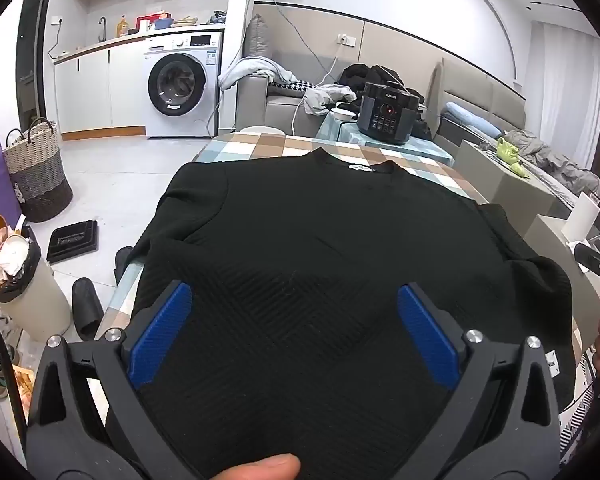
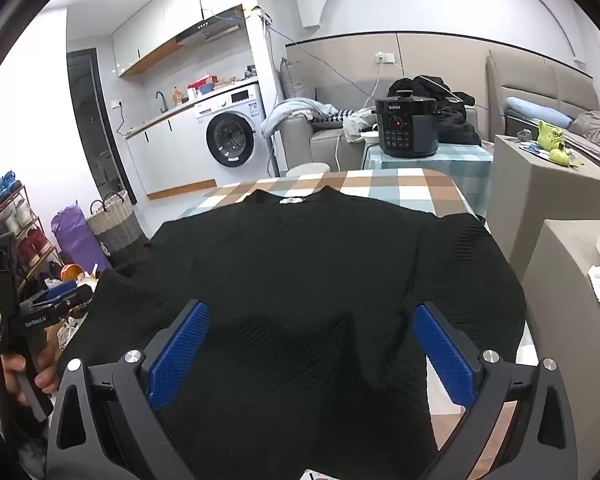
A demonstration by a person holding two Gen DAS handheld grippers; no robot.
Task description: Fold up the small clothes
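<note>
Lying flat, one black sweater, two grippers spread wide

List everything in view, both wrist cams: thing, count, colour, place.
sweater: 1, black, spread flat on the table, collar far side
table: 1, checked brown, white and teal cloth, under the sweater
pressure cooker: 1, dark grey, on the small table beyond
washing machine: 1, white, under the counter, far left
laundry basket: 1, woven beige and grey, floor left
bin: 1, pale, overfull, floor near left
left gripper: 1, black with blue pads, open above the sweater's near part
right gripper: 1, same colours, open above the sweater's near part
</note>
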